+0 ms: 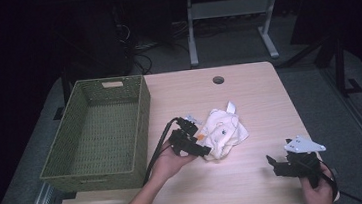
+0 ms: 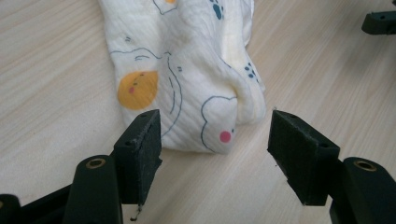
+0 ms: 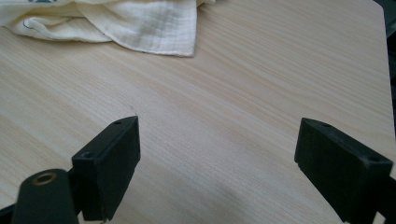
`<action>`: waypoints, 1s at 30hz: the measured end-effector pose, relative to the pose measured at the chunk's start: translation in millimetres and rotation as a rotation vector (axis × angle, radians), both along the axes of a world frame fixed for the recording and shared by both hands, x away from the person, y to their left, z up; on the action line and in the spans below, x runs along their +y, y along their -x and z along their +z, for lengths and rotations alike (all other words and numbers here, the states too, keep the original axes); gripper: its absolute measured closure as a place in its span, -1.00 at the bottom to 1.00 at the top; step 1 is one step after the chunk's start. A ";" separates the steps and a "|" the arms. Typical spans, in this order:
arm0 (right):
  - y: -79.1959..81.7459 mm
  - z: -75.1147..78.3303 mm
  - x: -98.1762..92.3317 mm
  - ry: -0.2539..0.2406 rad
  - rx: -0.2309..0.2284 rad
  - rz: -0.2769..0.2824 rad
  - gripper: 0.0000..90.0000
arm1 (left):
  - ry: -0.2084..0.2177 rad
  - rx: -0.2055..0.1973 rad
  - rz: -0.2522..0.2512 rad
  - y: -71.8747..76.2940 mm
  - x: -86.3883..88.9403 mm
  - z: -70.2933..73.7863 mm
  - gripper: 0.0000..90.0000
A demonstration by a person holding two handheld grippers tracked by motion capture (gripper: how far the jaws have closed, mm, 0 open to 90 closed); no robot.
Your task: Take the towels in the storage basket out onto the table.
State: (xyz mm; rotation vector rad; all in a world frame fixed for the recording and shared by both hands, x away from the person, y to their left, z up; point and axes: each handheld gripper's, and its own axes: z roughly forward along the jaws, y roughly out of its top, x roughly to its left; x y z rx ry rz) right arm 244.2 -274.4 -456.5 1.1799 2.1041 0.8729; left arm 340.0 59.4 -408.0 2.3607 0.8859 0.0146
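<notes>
A crumpled cream cloth (image 1: 223,130) printed with small cartoon animals lies near the middle of the wooden table (image 1: 253,95). My left gripper (image 1: 204,149) is at the cloth's near left edge, open. In the left gripper view the cloth (image 2: 187,74) bunches just beyond the two jaws, its near fold between them but untouched. My right gripper (image 1: 273,162) rests near the table's front right corner, open over bare wood. The right gripper view shows the cloth's pale edge (image 3: 140,28) far ahead at the upper left.
An empty green woven basket (image 1: 99,132) stands on the table's left side, close to my left hand. A round cable hole (image 1: 218,80) sits near the table's far edge. Beyond the table are desk legs (image 1: 191,30) and dark floor.
</notes>
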 end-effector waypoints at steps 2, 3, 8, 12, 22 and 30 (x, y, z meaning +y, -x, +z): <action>0.2 -0.1 -0.1 0.000 -0.001 -0.001 -0.69 | -0.006 -0.004 -0.001 3.0 1.5 -1.3 -0.25; 0.1 -0.2 -0.6 0.004 -0.004 0.001 -0.69 | -0.007 -0.007 -0.002 4.6 2.5 -1.9 -0.26; 0.2 -0.1 -2.0 0.000 -0.001 -0.001 -0.69 | 0.001 -0.022 -0.004 12.3 8.0 -5.0 -0.26; 0.5 -0.3 -3.0 0.001 -0.003 0.000 -0.69 | 0.009 -0.040 0.001 20.0 11.9 -8.6 -0.26; 0.9 -1.2 -4.2 0.003 0.002 -0.001 -0.69 | 0.019 -0.033 -0.006 34.4 22.5 -16.9 -0.26; 0.4 -2.4 -3.7 0.009 0.006 -0.002 -0.69 | 0.006 -0.061 -0.003 46.8 29.7 -20.0 -0.26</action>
